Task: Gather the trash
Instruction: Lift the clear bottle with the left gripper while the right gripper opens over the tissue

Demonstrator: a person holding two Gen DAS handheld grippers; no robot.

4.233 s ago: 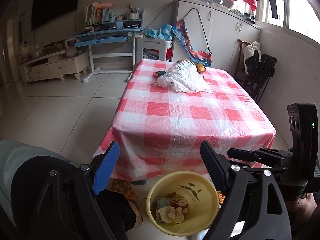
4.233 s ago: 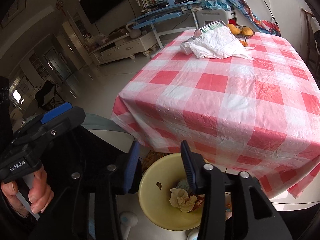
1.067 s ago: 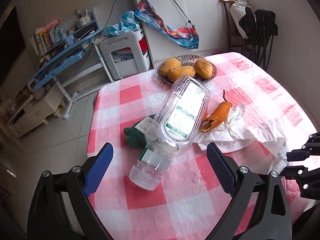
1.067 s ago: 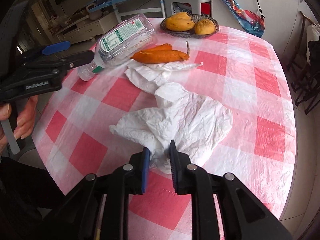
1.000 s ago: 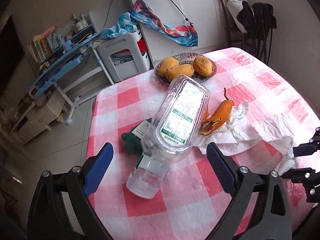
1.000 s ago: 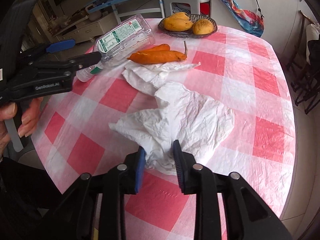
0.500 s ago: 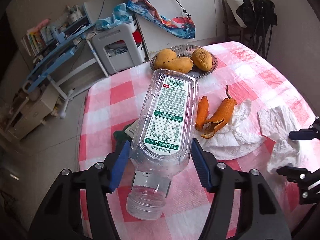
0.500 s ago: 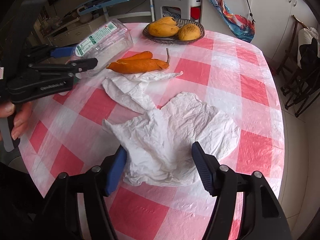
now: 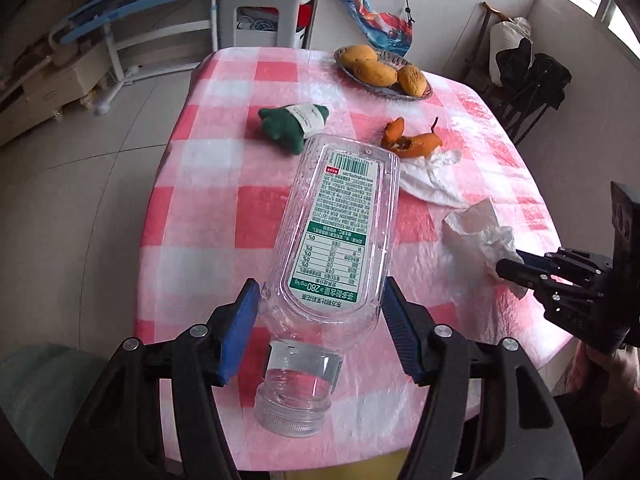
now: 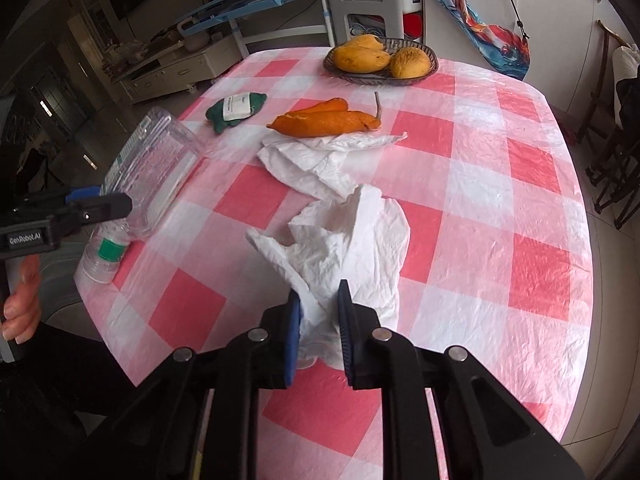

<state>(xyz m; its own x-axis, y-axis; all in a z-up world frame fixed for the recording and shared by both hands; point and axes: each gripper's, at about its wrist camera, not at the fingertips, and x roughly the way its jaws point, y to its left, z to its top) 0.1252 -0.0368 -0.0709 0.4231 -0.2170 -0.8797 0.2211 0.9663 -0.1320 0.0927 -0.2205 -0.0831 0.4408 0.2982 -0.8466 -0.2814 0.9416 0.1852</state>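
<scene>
The left gripper (image 9: 320, 332) is clamped on the shoulder of a clear plastic bottle (image 9: 340, 224). Both blue pads press its flat sides; the bottle is capless, visibly empty, neck toward the camera at 6 o'clock, label face up. In the right wrist view the bottle sits at 9 o'clock, tilted above the table edge, its base raised.

The right gripper (image 10: 318, 320) has just been closing its jaws, and they now pinch a crumpled white tissue (image 10: 352, 240). The tissue bunches upward between the pads, with its far part trailing toward the checked tablecloth (image 10: 500, 184).

A second tissue (image 10: 324, 160) lies flat on the cloth at 12 o'clock from the held one, just beside it. Orange peel (image 10: 324, 122) rests against the far edge of that second tissue. A green wrapper with a white label (image 10: 234, 110) lies at 11 o'clock, apart from the peel.

A shallow woven basket (image 10: 432, 66) stands near the far table edge at 12 o'clock. It contains three yellow-orange fruits (image 10: 360, 59), touching one another.

A yellow rim (image 9: 384, 468) shows below the table edge at 6 o'clock in the left wrist view; its contents cannot be seen.
</scene>
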